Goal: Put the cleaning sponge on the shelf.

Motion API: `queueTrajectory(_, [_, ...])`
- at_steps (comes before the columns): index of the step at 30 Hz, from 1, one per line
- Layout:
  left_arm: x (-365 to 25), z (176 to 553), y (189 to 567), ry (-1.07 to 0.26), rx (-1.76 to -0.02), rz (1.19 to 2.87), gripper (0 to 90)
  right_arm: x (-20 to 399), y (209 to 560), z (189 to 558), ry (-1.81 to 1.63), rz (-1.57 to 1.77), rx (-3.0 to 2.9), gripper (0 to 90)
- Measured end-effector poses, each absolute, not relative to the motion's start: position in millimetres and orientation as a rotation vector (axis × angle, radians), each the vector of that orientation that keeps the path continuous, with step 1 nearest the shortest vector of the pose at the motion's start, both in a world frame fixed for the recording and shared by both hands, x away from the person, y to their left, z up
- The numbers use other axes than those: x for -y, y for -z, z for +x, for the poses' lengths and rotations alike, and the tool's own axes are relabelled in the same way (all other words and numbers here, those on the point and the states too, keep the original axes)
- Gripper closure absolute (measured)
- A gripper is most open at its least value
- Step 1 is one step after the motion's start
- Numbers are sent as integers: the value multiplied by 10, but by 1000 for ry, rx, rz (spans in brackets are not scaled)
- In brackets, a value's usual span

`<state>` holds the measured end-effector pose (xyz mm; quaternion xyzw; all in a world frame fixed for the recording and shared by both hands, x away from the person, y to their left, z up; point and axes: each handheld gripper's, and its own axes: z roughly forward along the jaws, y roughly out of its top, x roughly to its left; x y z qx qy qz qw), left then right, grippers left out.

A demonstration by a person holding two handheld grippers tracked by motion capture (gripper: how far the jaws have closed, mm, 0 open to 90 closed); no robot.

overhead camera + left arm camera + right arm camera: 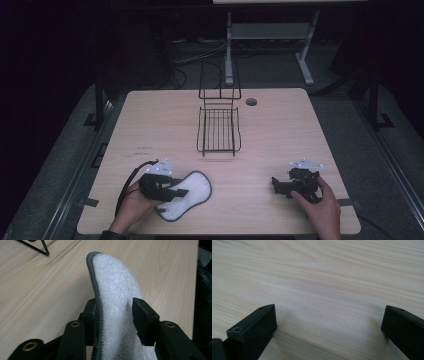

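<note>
A white fleecy insole (196, 189) with a grey stitched rim lies at the table's front left. My left gripper (181, 189) reaches over its near half, held by a hand from the left. In the left gripper view the insole (115, 280) stands curved up on edge between the two black jaws; one pad sits against the grey rim and the other presses into the fleece, so my left gripper (115, 308) is shut on it. At the front right my right gripper (276, 186) rests low over bare wood, its jaws wide apart with nothing between them (329, 317).
A black wire rack (218, 131) stands at the middle back of the light wooden table (280, 135), and its corner (42, 247) shows in the left gripper view. A round cable hole (251, 101) is behind the rack. A metal stand stands on the floor beyond.
</note>
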<state>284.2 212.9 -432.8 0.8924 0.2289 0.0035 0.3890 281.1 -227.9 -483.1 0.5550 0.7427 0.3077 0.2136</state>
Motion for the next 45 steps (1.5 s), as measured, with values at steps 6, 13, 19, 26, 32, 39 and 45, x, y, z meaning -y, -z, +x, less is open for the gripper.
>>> queueTrajectory(6, [-2154,2848,4273,35,-590,2234,659,2279,4831,2811,-854,1540,-2061,0])
queueTrajectory(13, [-2171,2852,4216,78,-585,2198,717,2279,4831,2811,-854,1540,-2062,0])
queueTrajectory(19, [-2192,2838,4145,68,-577,2188,764,2279,4831,2811,-854,1540,-2061,0])
queueTrajectory(26, [-2227,2831,4081,33,-597,2171,773,2280,4831,2811,-853,1539,-2063,0])
queueTrajectory(32, [-2292,2835,4028,10,-606,2158,772,2280,4831,2811,-853,1539,-2062,0])
queueTrajectory(39, [-2351,2873,3979,-22,-632,2153,771,2280,4831,2811,-853,1539,-2062,0])
queueTrajectory(45, [-2393,2920,3925,-45,-649,2157,772,2280,4831,2811,-853,1539,-2062,0])
